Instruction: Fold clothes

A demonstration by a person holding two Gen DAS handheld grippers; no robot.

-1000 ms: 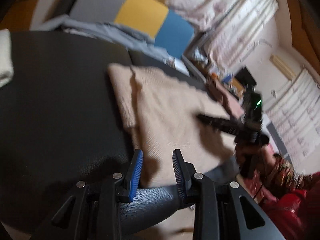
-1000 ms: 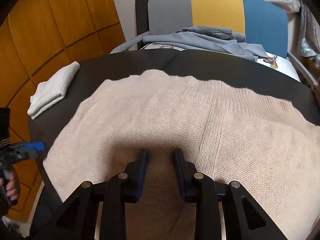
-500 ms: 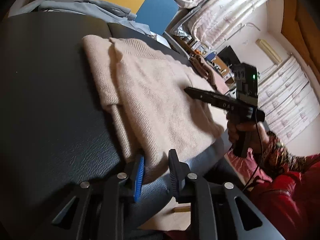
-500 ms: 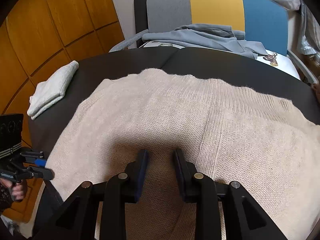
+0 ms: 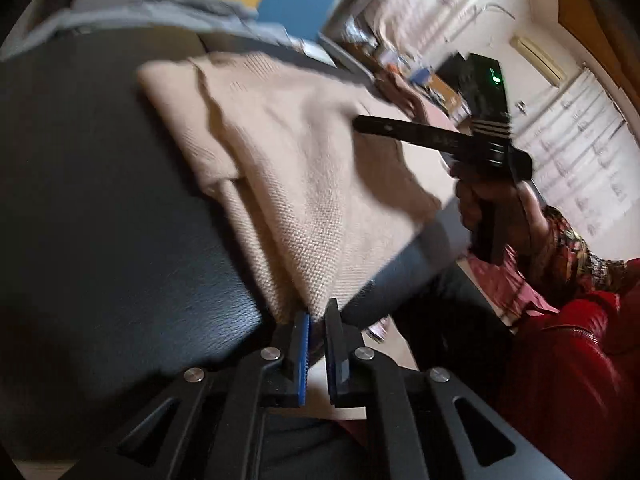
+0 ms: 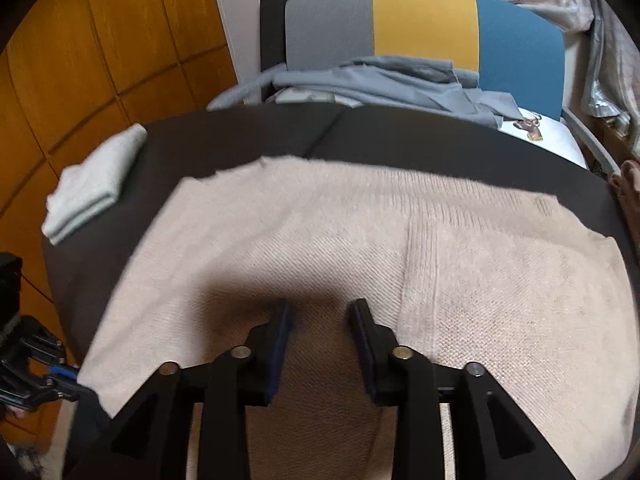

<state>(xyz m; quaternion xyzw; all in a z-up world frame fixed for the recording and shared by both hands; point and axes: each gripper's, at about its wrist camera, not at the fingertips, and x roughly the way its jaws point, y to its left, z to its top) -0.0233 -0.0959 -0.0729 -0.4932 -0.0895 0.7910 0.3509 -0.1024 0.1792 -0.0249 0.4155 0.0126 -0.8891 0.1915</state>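
A beige knitted sweater [image 5: 304, 168] lies partly folded on a black padded surface [image 5: 100, 200]. At the near edge my left gripper [image 5: 316, 316] has its jaws closing, and the sweater's corner is pinched between the blue pads. In the right wrist view the same sweater [image 6: 360, 232] spreads wide under my right gripper [image 6: 322, 308]. That gripper's jaws are opening just above the knit, with nothing caught between them. My left gripper [image 6: 60, 376] shows at the sweater's lower left corner there. In the left wrist view a hand [image 5: 492, 200] holds the right gripper [image 5: 362, 123] over the sweater.
A folded white towel [image 6: 96, 184] lies at the surface's left edge. A crumpled grey garment [image 6: 380, 80] lies behind, on a chair with a grey, yellow and blue back [image 6: 424, 24]. Wooden panels [image 6: 100, 40] line the left wall. A red sleeve [image 5: 580, 340] is at the right.
My left gripper has come up to the sweater's near corner and narrowed its jaws onto it. The right gripper's fingers have spread wider while it stayed in place.
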